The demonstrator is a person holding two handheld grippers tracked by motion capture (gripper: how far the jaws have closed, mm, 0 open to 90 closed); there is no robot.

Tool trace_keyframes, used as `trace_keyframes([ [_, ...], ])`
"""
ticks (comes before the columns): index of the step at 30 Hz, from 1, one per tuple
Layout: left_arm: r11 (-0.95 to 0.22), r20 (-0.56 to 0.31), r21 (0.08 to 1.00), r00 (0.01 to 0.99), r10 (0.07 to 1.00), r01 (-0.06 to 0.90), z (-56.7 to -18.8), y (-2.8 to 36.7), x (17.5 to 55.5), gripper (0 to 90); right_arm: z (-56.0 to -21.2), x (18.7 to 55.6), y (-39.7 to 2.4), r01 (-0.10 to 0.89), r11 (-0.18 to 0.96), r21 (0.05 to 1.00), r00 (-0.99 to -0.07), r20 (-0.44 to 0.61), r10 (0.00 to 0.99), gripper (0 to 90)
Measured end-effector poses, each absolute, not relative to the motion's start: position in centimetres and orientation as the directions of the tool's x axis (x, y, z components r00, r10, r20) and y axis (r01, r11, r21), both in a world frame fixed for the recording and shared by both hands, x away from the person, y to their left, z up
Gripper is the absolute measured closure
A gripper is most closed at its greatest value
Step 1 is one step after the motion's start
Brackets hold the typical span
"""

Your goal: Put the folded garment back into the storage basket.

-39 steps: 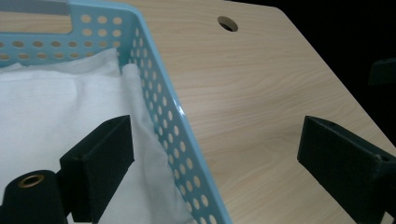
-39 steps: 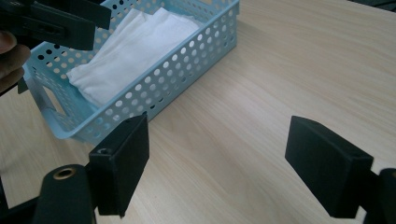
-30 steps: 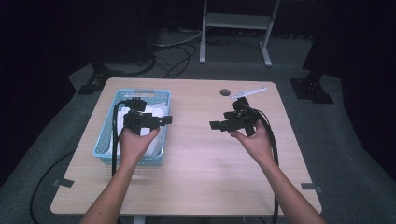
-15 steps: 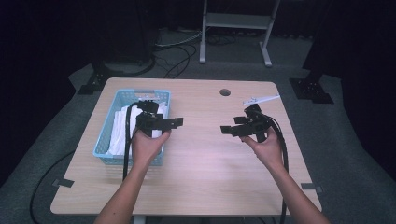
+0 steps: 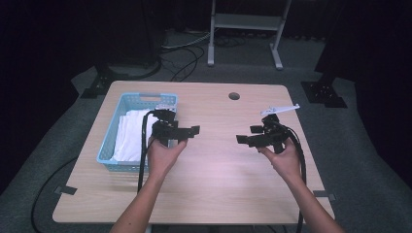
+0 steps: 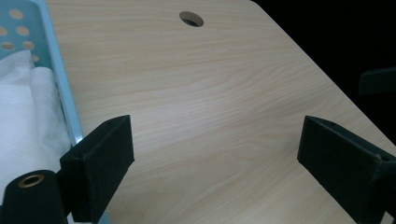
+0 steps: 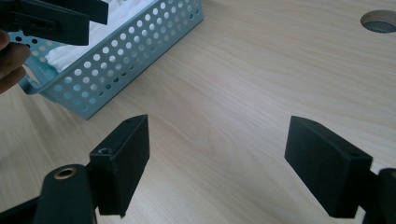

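Note:
My left gripper point(image 5: 193, 130) hovers just right of the light blue basket point(image 5: 108, 145), pointing toward the table's middle. In the left gripper view its jaws point(image 6: 215, 154) stand wide apart over bare wood with nothing between them. My right gripper point(image 5: 242, 140) faces it from the right half of the table, and its jaws point(image 7: 217, 158) are also open and empty. Folded white cloth point(image 5: 130, 136) lies in the basket. The basket's perforated wall point(image 7: 135, 60) and my left gripper point(image 7: 51, 18) show at the top left of the right gripper view.
The wooden table point(image 5: 214, 184) has a round cable hole point(image 5: 234, 96) near its far edge. A thin white strip point(image 5: 280, 108) lies at the right, just beyond my right gripper. Cables trail from both grippers. Dark floor and a metal stand surround the table.
The left gripper has come off the basket to the right and toward the person. The right gripper has drifted right and nearer the person. Both pairs of jaws stayed open.

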State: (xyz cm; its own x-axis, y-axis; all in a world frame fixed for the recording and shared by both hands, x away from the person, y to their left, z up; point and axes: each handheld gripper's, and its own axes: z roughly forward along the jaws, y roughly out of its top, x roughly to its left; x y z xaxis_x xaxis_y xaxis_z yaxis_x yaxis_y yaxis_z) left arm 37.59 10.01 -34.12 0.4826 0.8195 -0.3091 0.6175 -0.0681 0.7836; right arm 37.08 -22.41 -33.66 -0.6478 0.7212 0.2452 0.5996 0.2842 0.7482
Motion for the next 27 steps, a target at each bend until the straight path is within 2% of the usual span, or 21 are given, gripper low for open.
trace_keyframes([
  [20,-0.079,-0.269,0.813,0.493,0.827,0.577,-35.6,7.9,36.5,10.3,-36.0,35.0,-25.7,0.607,0.26,0.751,-0.611,0.231,0.758,22.3],
  [27,-0.104,-0.264,0.816,0.525,0.809,0.569,-35.7,7.0,36.2,10.3,-37.0,34.1,-27.0,0.617,0.24,0.75,-0.592,0.241,0.769,22.2],
])
